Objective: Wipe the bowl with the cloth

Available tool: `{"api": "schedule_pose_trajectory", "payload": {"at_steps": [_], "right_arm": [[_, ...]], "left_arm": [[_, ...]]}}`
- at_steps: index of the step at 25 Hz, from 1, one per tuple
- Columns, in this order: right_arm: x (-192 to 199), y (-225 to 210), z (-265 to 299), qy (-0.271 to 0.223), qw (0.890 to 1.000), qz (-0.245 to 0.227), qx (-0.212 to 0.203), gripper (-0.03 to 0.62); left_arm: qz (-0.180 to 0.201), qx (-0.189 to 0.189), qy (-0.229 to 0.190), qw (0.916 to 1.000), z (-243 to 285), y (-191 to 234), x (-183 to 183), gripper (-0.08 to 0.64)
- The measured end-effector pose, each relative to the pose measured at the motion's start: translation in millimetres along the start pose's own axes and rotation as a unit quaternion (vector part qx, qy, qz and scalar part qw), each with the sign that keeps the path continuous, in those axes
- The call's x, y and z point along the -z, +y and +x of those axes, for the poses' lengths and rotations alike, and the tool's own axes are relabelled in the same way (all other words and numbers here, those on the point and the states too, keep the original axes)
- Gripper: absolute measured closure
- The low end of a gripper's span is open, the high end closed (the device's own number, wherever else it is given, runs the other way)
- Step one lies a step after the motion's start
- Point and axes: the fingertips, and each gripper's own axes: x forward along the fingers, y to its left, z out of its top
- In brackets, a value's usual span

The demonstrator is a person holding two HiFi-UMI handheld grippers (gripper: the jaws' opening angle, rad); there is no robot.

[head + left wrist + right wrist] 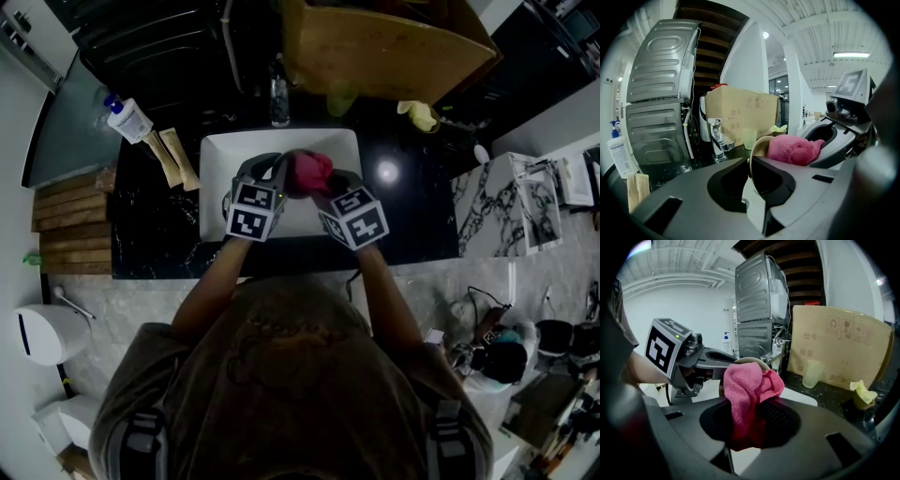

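Note:
Over the white sink, my left gripper (274, 180) is shut on the rim of a tan bowl (757, 149), which stands edge-on between its jaws (752, 180). A pink cloth (793, 149) presses into the bowl's inner side. My right gripper (750, 425) is shut on that pink cloth (749, 390), which bunches out past its fingers. Just behind the cloth shows the bowl's rim (751, 361). From the head view the pink cloth (309, 171) sits between both grippers, right gripper (326, 192) beside the left; the bowl is mostly hidden there.
The white sink (220, 155) sits in a black counter, with a faucet (279, 94) at its back. A soap bottle (128, 120) stands far left, wooden boards (70, 220) beside the counter. A cardboard box (839, 348), a pale cup (812, 373) and a yellow rag (422, 114) stand behind.

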Motion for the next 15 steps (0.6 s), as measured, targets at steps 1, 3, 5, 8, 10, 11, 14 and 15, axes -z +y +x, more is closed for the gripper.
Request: {"api": "schedule_pose_trajectory", "payload": {"at_steps": [1, 3, 5, 8, 10, 11, 14, 15], "right_arm": [[2, 2, 0, 0.002, 1.000, 0.001, -0.003, 0.474], [5, 5, 0, 0.005, 1.000, 0.003, -0.008, 0.474], [8, 9, 1, 0.006, 1.000, 0.004, -0.013, 0.474], [11, 15, 2, 0.006, 1.000, 0.006, -0.019, 0.474], [12, 20, 4, 0.005, 1.000, 0.009, -0.025, 0.474], [12, 22, 5, 0.005, 1.000, 0.011, -0.027, 0.473], [12, 29, 9, 0.003, 0.999, 0.012, -0.034, 0.474], [12, 31, 10, 0.002, 0.999, 0.012, -0.037, 0.474]], "left_arm": [[0.000, 0.000, 0.000, 1.0000, 0, 0, 0, 0.529], [-0.001, 0.000, 0.000, 1.0000, 0, 0, 0, 0.528], [-0.001, 0.000, 0.000, 1.0000, 0, 0, 0, 0.529], [-0.003, -0.001, 0.000, 1.0000, 1, 1, -1, 0.529], [-0.005, -0.002, 0.000, 1.0000, 1, 2, -1, 0.529], [-0.006, -0.003, 0.000, 1.0000, 2, 2, -1, 0.529], [-0.009, -0.006, -0.002, 0.9999, 1, 4, -1, 0.529], [-0.009, -0.007, -0.003, 0.9999, 1, 4, -1, 0.529]]}}
